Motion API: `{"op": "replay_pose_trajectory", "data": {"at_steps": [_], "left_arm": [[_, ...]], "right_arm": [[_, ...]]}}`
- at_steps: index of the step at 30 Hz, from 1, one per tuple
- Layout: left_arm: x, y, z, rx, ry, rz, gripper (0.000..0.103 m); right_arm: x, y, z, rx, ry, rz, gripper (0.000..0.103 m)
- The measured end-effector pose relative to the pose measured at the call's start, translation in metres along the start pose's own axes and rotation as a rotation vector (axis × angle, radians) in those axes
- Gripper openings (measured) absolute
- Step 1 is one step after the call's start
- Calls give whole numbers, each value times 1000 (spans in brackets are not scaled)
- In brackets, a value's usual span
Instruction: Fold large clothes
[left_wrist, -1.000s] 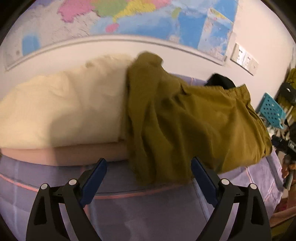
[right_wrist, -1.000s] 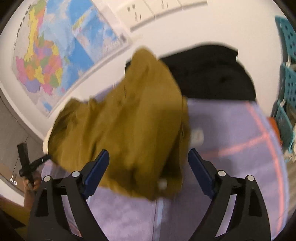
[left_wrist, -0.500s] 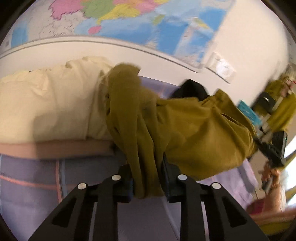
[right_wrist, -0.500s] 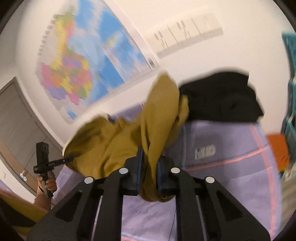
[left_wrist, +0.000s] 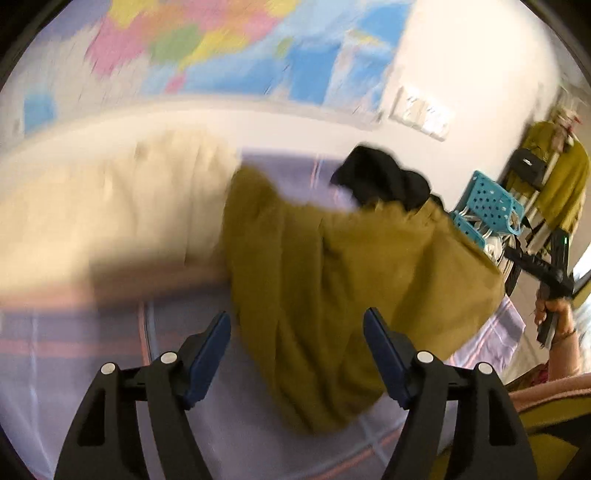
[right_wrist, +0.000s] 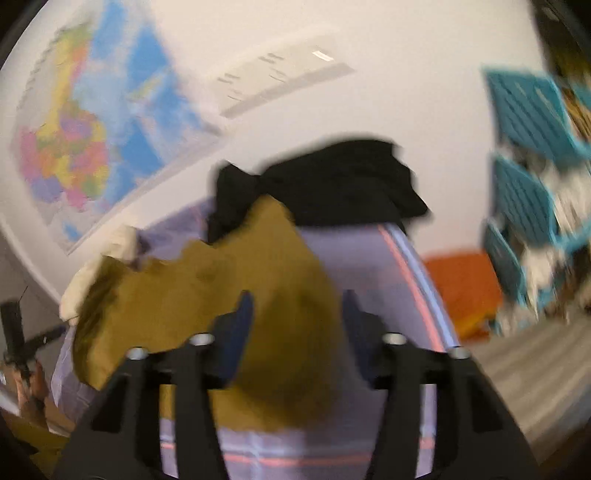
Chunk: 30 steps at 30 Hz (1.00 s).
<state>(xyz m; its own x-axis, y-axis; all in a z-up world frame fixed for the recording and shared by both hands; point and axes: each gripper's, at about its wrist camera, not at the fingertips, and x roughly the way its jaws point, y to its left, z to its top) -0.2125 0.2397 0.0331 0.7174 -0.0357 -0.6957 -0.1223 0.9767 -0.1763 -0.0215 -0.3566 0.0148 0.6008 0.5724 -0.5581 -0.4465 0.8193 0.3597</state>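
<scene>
On the lavender-checked bed, the olive-yellow garment lies in a loose, rumpled heap — its far edge touching the black clothing by the wall, its left edge against the cream bedding. Left claw: jaws wide apart, nothing held; the olive cloth lies in view between and beyond the fingers. Right claw: jaws partly open, the cloth bulging between the blue pads; with the blur I cannot tell whether the pads touch the fabric, but no pinch shows. Both views are smeared, so the hands are likely in motion. Judgement: the garment is bunched, not yet flat, and the fold proper has hardly begun. To do this step well, each claw should find a true edge or corner — hem or shoulder, not a mid-panel wad — take a single layer, then draw apart until the cloth is taut before laying it down clear of the black clothing. Risk: catching two layers, which would lock in the creases. A wall map hangs behind; turquoise baskets stand to the right.
</scene>
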Motion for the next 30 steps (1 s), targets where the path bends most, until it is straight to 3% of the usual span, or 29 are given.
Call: {"op": "replay_pose_trajectory", "data": {"at_steps": [5, 8, 12, 13, 14, 15, 18, 23, 30], "left_arm": [[37, -31, 32, 124, 10, 0, 71], [81, -34, 42, 118, 116, -14, 65], [138, -49, 43, 156, 243, 53, 63], [147, -48, 42, 155, 259, 66, 63], [152, -47, 42, 152, 267, 71, 63], [155, -46, 42, 147, 269, 77, 62], [156, -40, 45, 120, 258, 76, 58], [149, -36, 51, 90, 214, 102, 57], [144, -41, 54, 101, 181, 111, 57]], "right_arm": [[55, 59, 22, -173, 95, 60, 57], [105, 86, 27, -225, 206, 75, 58], [143, 94, 13, -281, 323, 28, 58], [149, 94, 11, -286, 338, 25, 52], [154, 96, 10, -307, 338, 15, 22], [158, 96, 10, -326, 340, -5, 3], [151, 90, 14, -309, 300, -5, 3], [123, 70, 40, -206, 149, 0, 3], [152, 64, 27, -180, 254, -23, 6]]}}
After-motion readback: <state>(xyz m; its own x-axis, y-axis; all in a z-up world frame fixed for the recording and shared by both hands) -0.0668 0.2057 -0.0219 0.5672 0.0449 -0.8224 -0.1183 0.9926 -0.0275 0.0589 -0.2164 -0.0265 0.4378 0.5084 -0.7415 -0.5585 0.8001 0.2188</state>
